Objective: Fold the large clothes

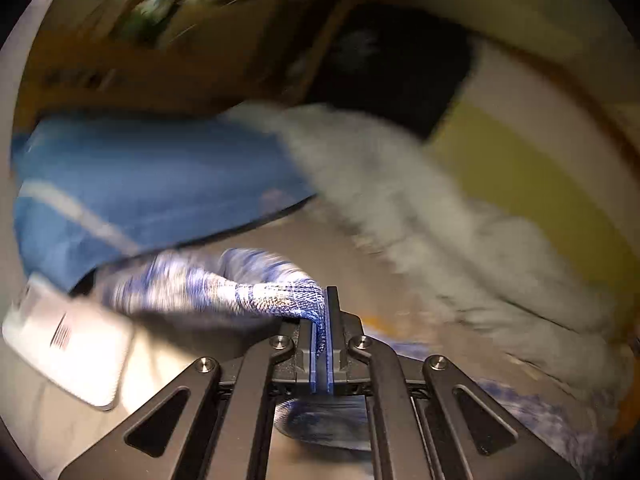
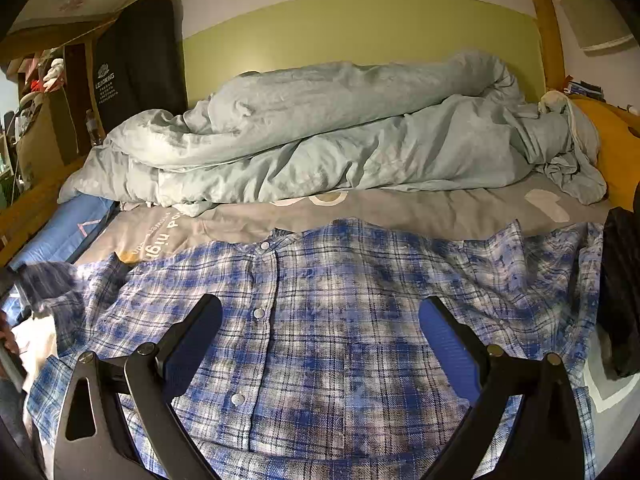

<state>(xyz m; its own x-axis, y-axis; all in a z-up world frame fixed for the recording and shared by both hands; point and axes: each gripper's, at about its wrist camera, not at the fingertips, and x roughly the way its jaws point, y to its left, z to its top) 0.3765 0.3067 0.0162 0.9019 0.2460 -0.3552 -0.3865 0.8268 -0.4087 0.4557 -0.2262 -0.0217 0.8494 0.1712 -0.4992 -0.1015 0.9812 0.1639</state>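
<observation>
Two views: left tongs (image 1: 325, 300) pinch plaid shirt (image 2: 320, 320) cloth; right tongs (image 2: 320, 320) wide over buttoned front.

Rumpled duvet (image 2: 320, 128) (pale blue), grey bedsheet (image 2: 420, 210)

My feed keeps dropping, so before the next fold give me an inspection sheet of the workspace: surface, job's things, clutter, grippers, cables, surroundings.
Surface: grey printed bedsheet on a bed.
Job's things: blue-and-white plaid button-up shirt lying flat, front up, buttoned; its sleeve end is lifted.
Clutter: rumpled pale blue duvet behind the shirt; blue mat at the bed's left edge; dark garment at the right edge.
Grippers: left gripper jaws shut on the sleeve end; right gripper jaws open over the shirt, holding nothing.
Cables: nothing seen.
Surroundings: green headboard panel, wooden bed frame, cluttered shelves at left.
</observation>
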